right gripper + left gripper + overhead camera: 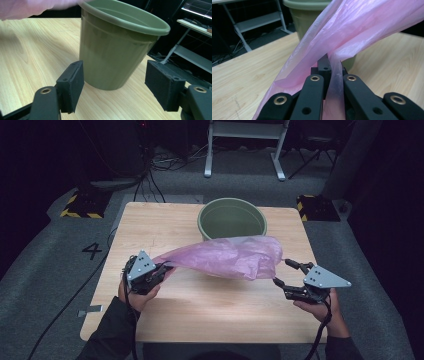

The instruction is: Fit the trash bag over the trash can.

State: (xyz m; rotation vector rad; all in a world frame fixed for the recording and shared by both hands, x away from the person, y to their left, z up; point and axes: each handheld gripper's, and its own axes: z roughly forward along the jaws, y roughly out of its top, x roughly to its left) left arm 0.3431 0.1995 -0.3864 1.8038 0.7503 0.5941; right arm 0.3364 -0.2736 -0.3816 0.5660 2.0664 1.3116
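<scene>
Pink plastic bag [227, 256]: thin, see-through, crinkled, with soft folds running along its length. One end is gathered to a narrow neck; the far end billows into a loose, puffed lobe with a ragged, drooping edge.

Left gripper [169, 267]: jaws closed tight on the bag's narrow end. In the left gripper view the film [352, 30] is bunched between the black jaws and fans up and away from them, rising off the table [210, 305]. From this gripper the bag stretches out ahead, toward the other hand, held clear of the wood (no part of it seen resting on the tabletop).

Right gripper [281, 272]: jaws stand wide apart, nothing between the pads. The bag's puffed end hangs just beside the jaw tips, apart from them as far as the high view shows. In the right gripper view a strip of pink [32, 6] sits above and to the left of the jaws.

Green bucket [232, 218]: plain olive plastic, upright, rolled rim, tapering to its base. It stands beyond both grippers; the bag's middle passes in front of its near rim. In the right gripper view the bucket [117, 47] stands straight ahead of the open jaws, near but not between them.
</scene>
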